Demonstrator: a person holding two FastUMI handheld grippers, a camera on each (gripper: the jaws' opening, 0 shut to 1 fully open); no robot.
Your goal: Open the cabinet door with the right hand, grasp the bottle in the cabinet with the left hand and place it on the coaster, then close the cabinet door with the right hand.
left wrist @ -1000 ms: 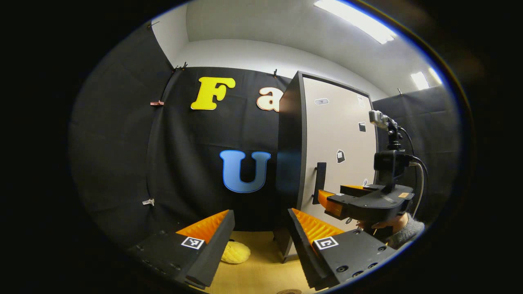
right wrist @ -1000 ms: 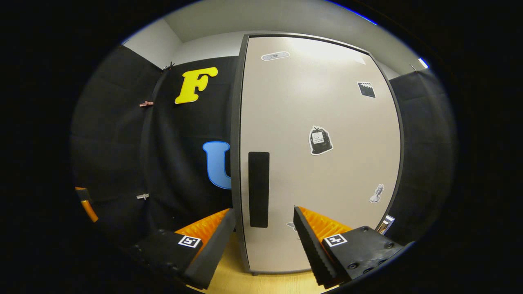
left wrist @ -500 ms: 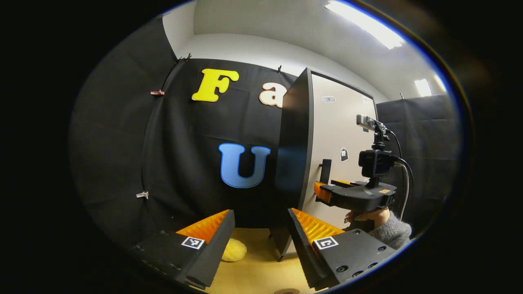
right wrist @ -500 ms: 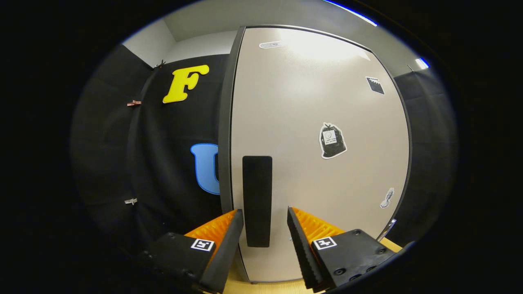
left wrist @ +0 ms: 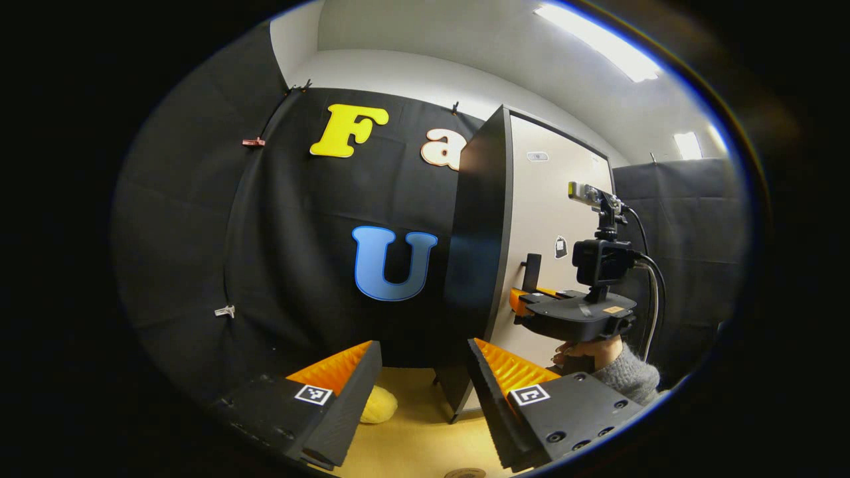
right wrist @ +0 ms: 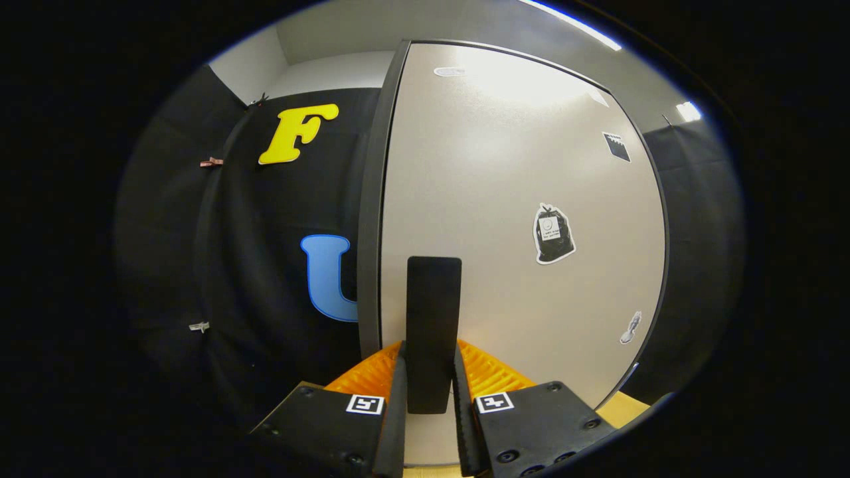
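The tall cabinet has a beige door (right wrist: 518,199) with a black vertical handle (right wrist: 433,318). My right gripper (right wrist: 428,385) is shut on that handle, both fingers pressing its lower part. In the left gripper view the cabinet (left wrist: 478,252) stands right of centre, seen from its dark side, door closed. There the right gripper (left wrist: 528,302) meets the handle (left wrist: 531,271), held by a hand (left wrist: 588,350) in a grey sleeve. My left gripper (left wrist: 422,372) hangs open over the wooden table (left wrist: 418,431), holding nothing. A round coaster edge (left wrist: 465,473) peeks at the bottom.
A yellow soft object (left wrist: 378,405) lies on the table behind my left finger, near the cabinet's foot. Black cloth walls close in the booth behind and to the right. Stickers dot the door (right wrist: 554,234).
My right gripper moved forward onto the handle and closed on it. The left gripper view shifted slightly, and the right gripper there sits closer to the door.
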